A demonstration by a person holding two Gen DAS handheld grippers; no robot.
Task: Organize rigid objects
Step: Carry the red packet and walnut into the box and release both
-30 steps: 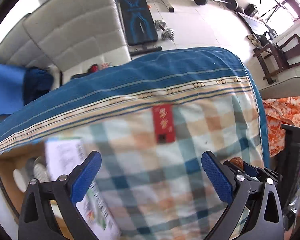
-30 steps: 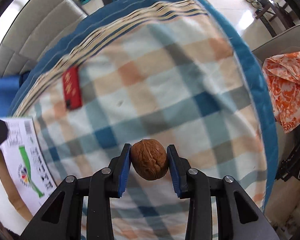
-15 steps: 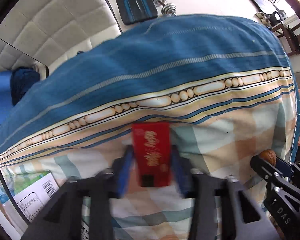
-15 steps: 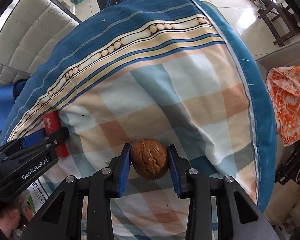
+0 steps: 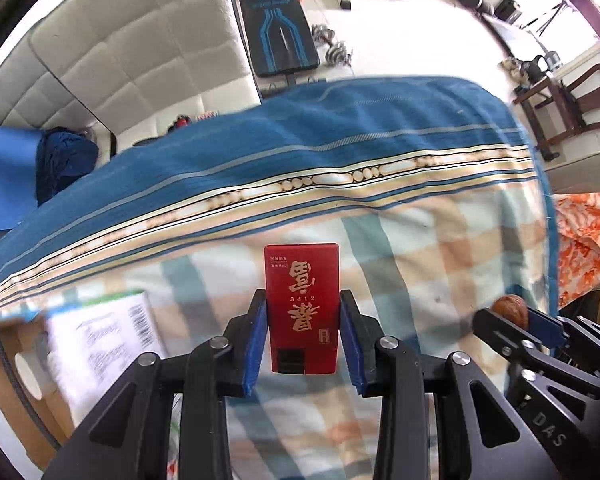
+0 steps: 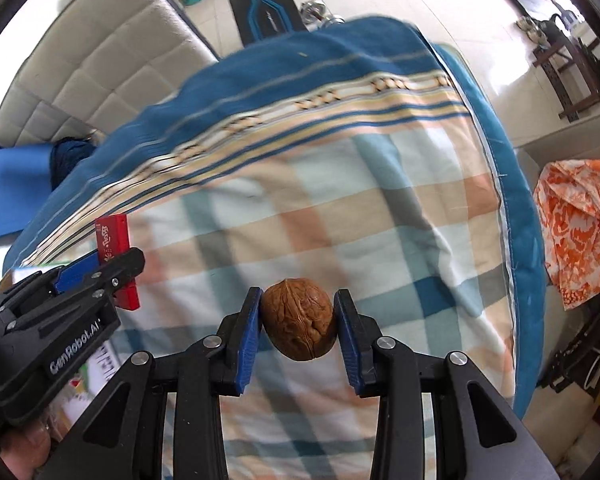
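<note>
My left gripper (image 5: 303, 336) is shut on a small red box (image 5: 302, 308) with gold characters and holds it above the checked cloth. The red box also shows in the right wrist view (image 6: 114, 252), at the left, in the left gripper (image 6: 104, 268). My right gripper (image 6: 297, 328) is shut on a brown walnut (image 6: 298, 324), held above the cloth. The walnut also shows at the right edge of the left wrist view (image 5: 510, 309), in the right gripper (image 5: 516, 322).
A table under a blue-bordered checked cloth (image 5: 420, 240) fills both views. A white printed carton (image 5: 108, 344) lies at its left in a cardboard box (image 5: 4, 364). A white sofa (image 5: 132, 52) stands behind, an orange patterned cloth (image 6: 580, 232) at the right.
My left gripper closed on the red box and lifted it off the cloth. My right gripper kept the walnut and both views pulled back from the table.
</note>
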